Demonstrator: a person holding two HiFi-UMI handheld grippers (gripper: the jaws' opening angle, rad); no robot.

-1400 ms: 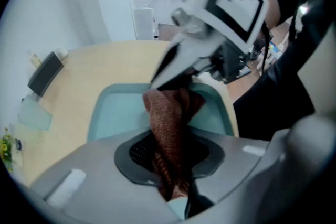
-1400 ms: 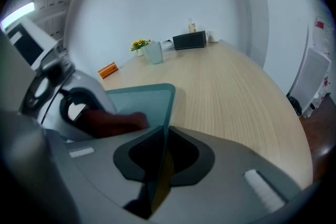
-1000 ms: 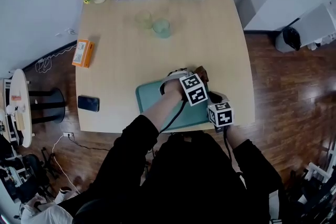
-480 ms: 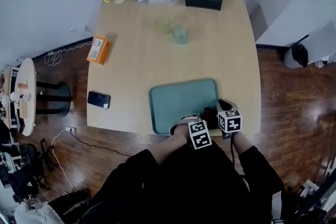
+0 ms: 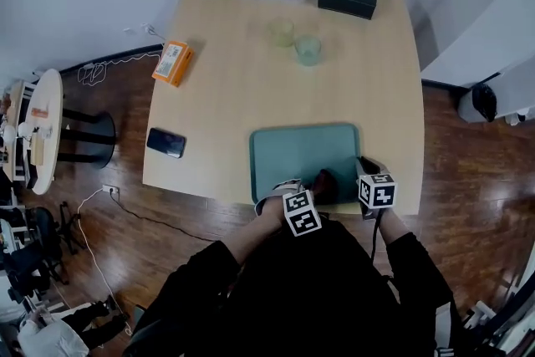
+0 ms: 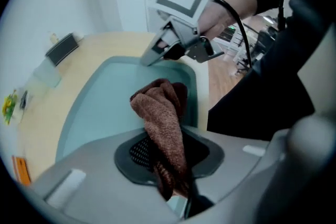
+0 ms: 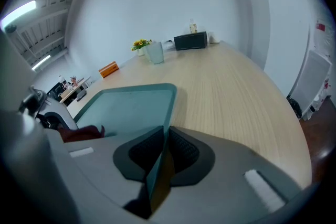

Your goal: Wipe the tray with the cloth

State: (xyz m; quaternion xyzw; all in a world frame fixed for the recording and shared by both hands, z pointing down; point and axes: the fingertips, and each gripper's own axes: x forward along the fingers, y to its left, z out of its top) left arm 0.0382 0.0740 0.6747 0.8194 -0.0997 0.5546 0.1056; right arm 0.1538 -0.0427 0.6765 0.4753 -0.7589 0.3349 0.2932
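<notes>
Left gripper (image 6: pixel 169 162) clenched on brown cloth (image 6: pixel 164 113). Cloth bunched at about 5 o'clock of the teal tray (image 5: pixel 292 146), head view. Right gripper (image 7: pixel 160 162) nipped tight on tray's rim near 4 o'clock. Tray lay at table's (image 5: pixel 234 79) 6 o'clock edge.
</notes>
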